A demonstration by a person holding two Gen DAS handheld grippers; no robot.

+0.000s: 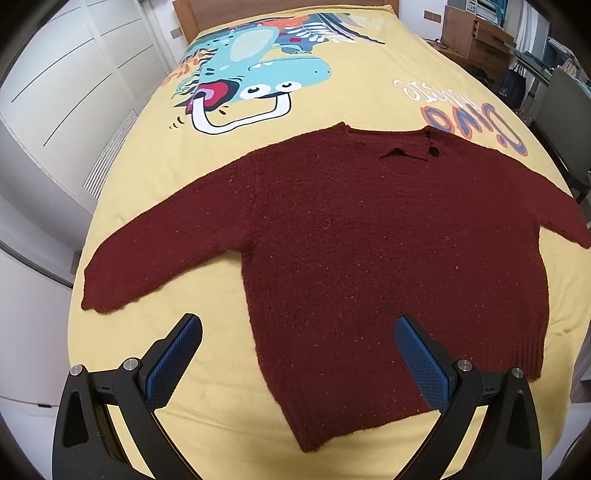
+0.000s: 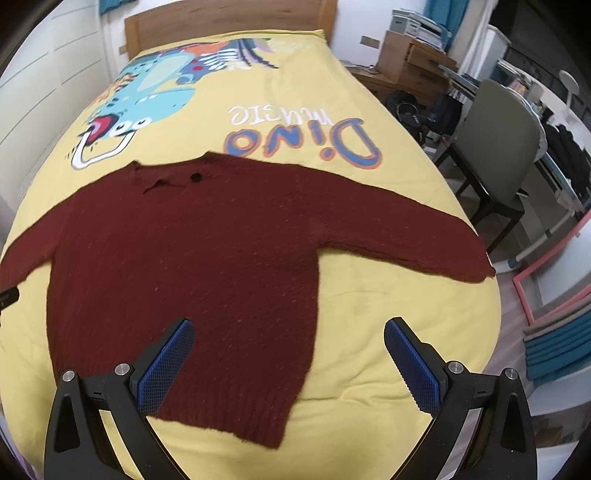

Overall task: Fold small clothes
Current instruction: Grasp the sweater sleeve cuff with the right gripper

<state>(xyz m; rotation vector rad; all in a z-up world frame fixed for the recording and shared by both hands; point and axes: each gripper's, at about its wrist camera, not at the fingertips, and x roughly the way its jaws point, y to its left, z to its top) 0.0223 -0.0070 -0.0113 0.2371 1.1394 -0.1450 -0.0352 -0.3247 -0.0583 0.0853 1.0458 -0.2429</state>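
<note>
A dark red knitted sweater (image 1: 369, 251) lies flat on the yellow bed cover, both sleeves spread out, neck toward the headboard, a small black button at the collar. My left gripper (image 1: 297, 325) hovers open above the sweater's lower left hem, its blue pads wide apart and holding nothing. In the right wrist view the same sweater (image 2: 192, 266) fills the middle. My right gripper (image 2: 288, 328) hangs open above the lower right hem, empty too. The right sleeve (image 2: 424, 240) reaches the bed's right edge.
The yellow bed cover (image 1: 369, 85) bears a dinosaur print and lettering. A wooden headboard (image 2: 229, 26) stands at the far end. White wardrobe doors (image 1: 66, 92) run along the left. A chair (image 2: 498, 158), boxes and floor clutter stand to the right of the bed.
</note>
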